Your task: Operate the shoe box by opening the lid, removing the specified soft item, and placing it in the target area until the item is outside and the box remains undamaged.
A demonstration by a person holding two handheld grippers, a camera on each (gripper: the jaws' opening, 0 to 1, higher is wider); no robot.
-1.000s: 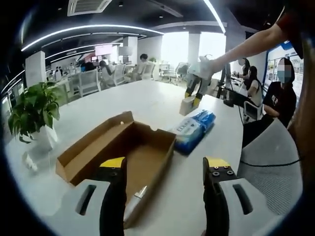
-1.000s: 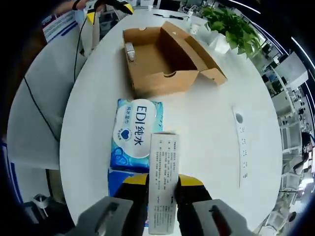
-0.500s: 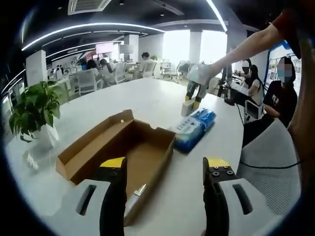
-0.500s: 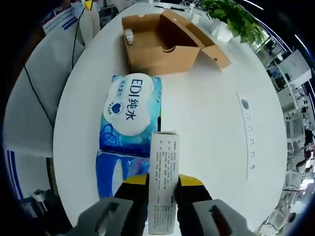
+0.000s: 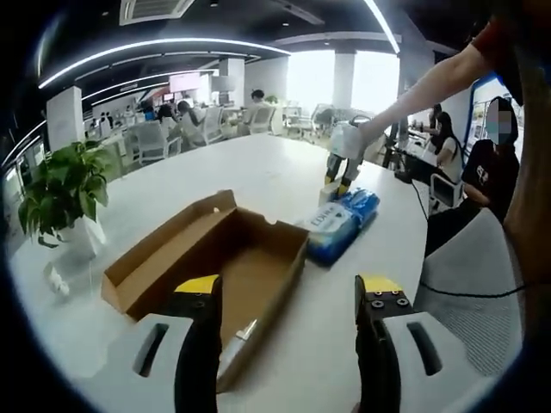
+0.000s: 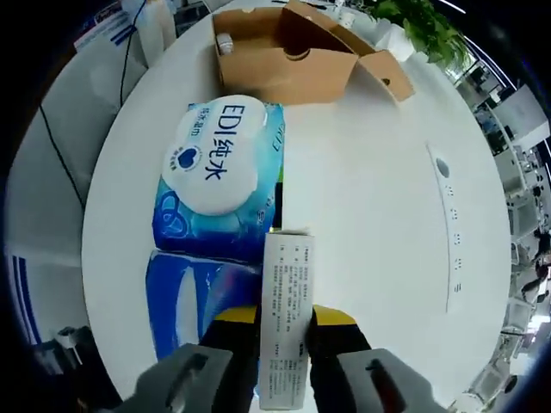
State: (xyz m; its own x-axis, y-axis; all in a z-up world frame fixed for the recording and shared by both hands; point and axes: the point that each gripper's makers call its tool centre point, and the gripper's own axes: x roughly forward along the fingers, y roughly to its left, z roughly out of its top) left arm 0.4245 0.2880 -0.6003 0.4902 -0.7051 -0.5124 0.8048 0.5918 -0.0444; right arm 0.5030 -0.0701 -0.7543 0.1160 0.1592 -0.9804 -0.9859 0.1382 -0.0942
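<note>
Two wipes packs (image 6: 211, 202) lie beside the shoe box (image 6: 288, 52) — plant (image 5: 60, 194) behind.

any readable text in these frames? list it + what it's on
"EDI纯水" on the white oval label of the blue wipes pack, right gripper view.
Smaller print beside the heart mark on that label: too small to read.
Fine print on the white carton clamped in the right gripper: too small to read.
Cardboard box: no text visible.
</note>
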